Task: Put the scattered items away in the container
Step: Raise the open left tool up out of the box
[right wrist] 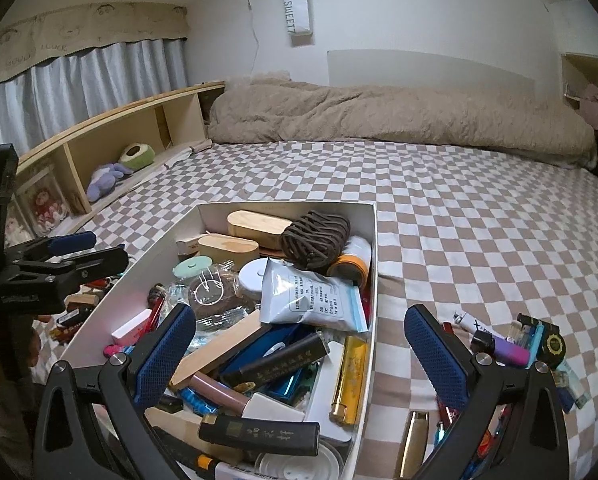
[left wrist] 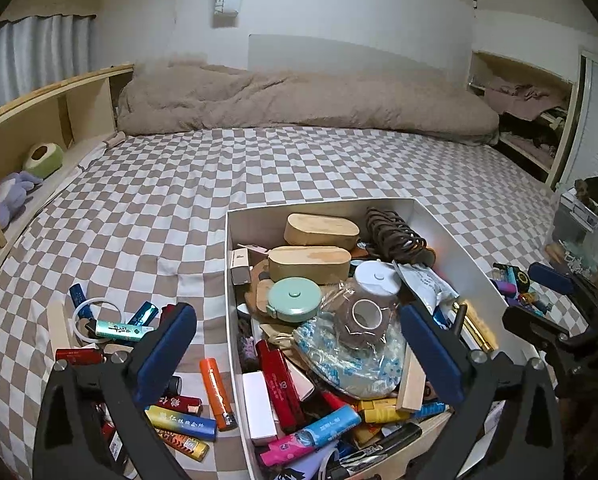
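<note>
A white open box sits on the checkered bed, heaped with lighters, wooden cases, tape and a foil pouch. My left gripper is open and grips nothing. Its left finger hangs over the loose lighters outside the box, and the right finger is over the box's contents. An orange lighter and a blue lighter lie beside the box. My right gripper is open and empty, straddling the right wall of the box. A purple lighter and a gold lighter lie to the right.
A beige duvet is bunched along the far side of the bed. A wooden shelf with soft toys runs along the left. A clear plastic bin stands at the right edge. Checkered sheet lies beyond the box.
</note>
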A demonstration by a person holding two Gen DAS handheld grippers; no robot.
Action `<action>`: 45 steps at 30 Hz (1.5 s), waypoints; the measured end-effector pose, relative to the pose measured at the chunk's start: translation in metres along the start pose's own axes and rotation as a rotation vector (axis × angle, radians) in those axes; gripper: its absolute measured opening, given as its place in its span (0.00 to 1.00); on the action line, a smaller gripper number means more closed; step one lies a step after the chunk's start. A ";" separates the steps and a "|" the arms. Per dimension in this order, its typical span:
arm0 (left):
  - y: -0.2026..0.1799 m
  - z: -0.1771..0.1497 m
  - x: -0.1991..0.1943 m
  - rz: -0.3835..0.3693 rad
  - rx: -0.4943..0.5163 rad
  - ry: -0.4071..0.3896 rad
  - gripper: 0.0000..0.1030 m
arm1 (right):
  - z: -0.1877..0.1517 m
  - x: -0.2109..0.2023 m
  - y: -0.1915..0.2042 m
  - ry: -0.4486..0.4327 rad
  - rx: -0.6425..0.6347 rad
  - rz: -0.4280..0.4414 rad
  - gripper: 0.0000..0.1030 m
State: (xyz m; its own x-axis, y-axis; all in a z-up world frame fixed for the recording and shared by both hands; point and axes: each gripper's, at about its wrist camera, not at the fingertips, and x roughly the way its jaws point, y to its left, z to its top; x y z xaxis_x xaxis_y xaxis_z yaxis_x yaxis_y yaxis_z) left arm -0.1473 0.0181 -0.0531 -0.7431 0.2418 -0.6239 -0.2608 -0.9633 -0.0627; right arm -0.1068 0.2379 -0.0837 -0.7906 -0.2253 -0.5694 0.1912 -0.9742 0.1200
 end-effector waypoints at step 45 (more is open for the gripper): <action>0.015 -0.025 -0.019 0.044 0.055 -0.127 1.00 | 0.001 -0.004 -0.005 -0.013 0.017 -0.028 1.00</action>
State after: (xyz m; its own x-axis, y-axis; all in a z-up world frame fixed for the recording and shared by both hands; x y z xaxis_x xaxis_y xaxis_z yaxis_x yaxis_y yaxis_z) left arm -0.1222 -0.0040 -0.0619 -0.8257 0.2151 -0.5215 -0.2568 -0.9664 0.0080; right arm -0.1055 0.2433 -0.0814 -0.8031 -0.1984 -0.5619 0.1596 -0.9801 0.1179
